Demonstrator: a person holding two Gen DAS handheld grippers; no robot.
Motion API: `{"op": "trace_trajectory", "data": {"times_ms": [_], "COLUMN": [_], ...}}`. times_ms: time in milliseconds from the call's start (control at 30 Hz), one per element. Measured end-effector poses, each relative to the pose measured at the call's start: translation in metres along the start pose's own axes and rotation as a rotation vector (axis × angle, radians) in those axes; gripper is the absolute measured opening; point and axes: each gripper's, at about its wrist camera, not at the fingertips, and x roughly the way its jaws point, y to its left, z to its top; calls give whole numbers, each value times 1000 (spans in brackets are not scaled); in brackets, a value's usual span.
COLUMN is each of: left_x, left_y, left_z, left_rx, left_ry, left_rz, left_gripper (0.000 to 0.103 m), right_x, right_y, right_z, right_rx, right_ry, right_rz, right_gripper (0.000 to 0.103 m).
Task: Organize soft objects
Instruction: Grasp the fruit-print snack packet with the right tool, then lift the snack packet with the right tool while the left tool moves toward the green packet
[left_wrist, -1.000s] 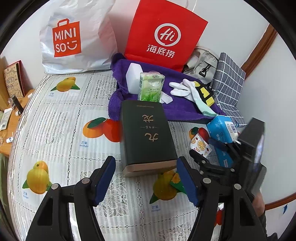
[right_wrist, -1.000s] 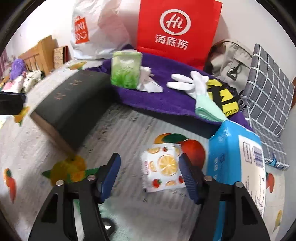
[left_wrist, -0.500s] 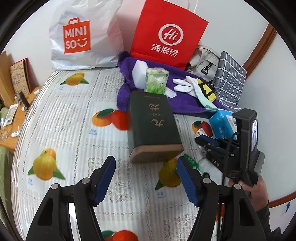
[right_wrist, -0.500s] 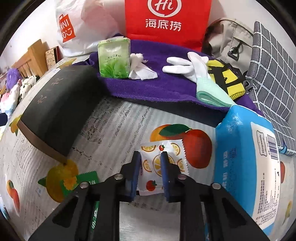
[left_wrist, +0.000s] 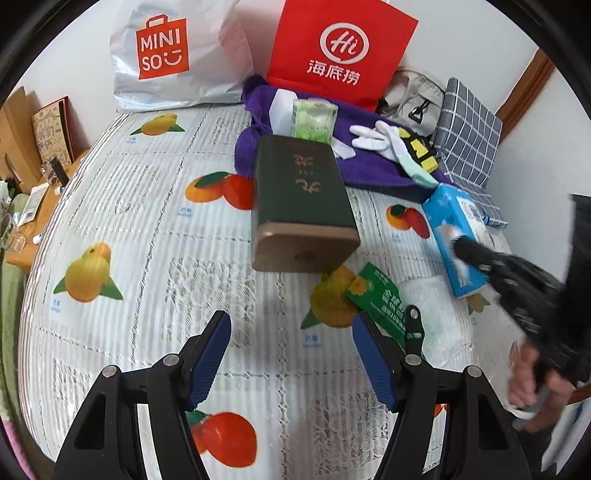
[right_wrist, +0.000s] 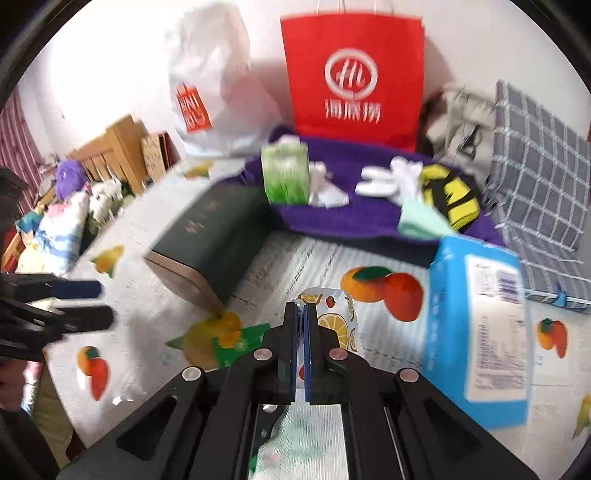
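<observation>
My right gripper (right_wrist: 303, 314) is shut on a small white tissue packet with citrus print (right_wrist: 334, 321) and holds it above the fruit-print tablecloth (right_wrist: 303, 254). It shows blurred at the right of the left wrist view (left_wrist: 458, 245). My left gripper (left_wrist: 291, 350) is open and empty, above the cloth in front of a dark green box (left_wrist: 301, 195). On the purple towel (right_wrist: 354, 218) lie a green tissue pack (right_wrist: 286, 177), white gloves (right_wrist: 388, 181) and a yellow-black item (right_wrist: 448, 195). A blue tissue pack (right_wrist: 480, 328) stands at the right.
A red paper bag (left_wrist: 340, 55) and a white MINISO bag (left_wrist: 173, 55) stand against the back wall. A grey checked cushion (left_wrist: 469, 133) and a grey bag (left_wrist: 413, 99) lie at the back right. A green sachet (left_wrist: 376, 299) and clear wrap (left_wrist: 432, 310) lie near my left gripper.
My right gripper closed on the citrus packet and lifted it off the cloth. My left gripper drew back from the green box and stayed open.
</observation>
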Motion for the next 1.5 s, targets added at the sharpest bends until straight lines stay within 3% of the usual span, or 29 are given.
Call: {"op": "trace_trajectory", "data": {"times_ms": [133,333,500,633,733,767,800,833,867,900,933,1000,1300,1400,1500], "left_x": [6,24,42,58,65,65,65,65,64,64,64,62,41,46,45], "left_y": [-18,-61,-92,-113,-119,-121,-123,-124,-124,-124,-122,-119,-76,-60,-53], "left_z": [-7,-19,-30,-37,-40,-40,-40,-40,-40,-38,-37,-35,-39,-41,-42], "left_rx": [19,92,153,210,222,232,238,240,240,235,221,217,145,105,106], "left_ry": [19,70,109,109,86,73,67,61,59,63,70,75,46,63,56], "left_rz": [-9,-26,-26,32,65,72,74,69,53,36,21,12,99,111,89], "left_gripper": [67,67,67,66,61,54,52,45,31,24,25,24,24,24,26], "right_x": [-42,-79,-71,-57,-46,-44,-44,-43,-44,-48,-52,-61,-55,-46,-37], "right_y": [-1,-23,-51,-57,-58,-58,-58,-58,-58,-58,-60,-64,-87,-88,-82], "right_z": [-19,-71,-106,-120,-125,-126,-128,-129,-130,-131,-133,-135,-147,-149,-150], "right_rx": [-3,29,78,45,16,6,0,-6,-10,-8,-2,16,140,163,141], "right_ry": [-33,-13,40,64,73,75,76,81,73,51,34,1,40,56,59], "right_rz": [-6,-47,-103,-120,-114,-111,-110,-107,-100,-100,-102,-98,-120,-123,-179], "right_gripper": [3,3,3,4,6,6,9,21,29,44,56,63,67,67,68]}}
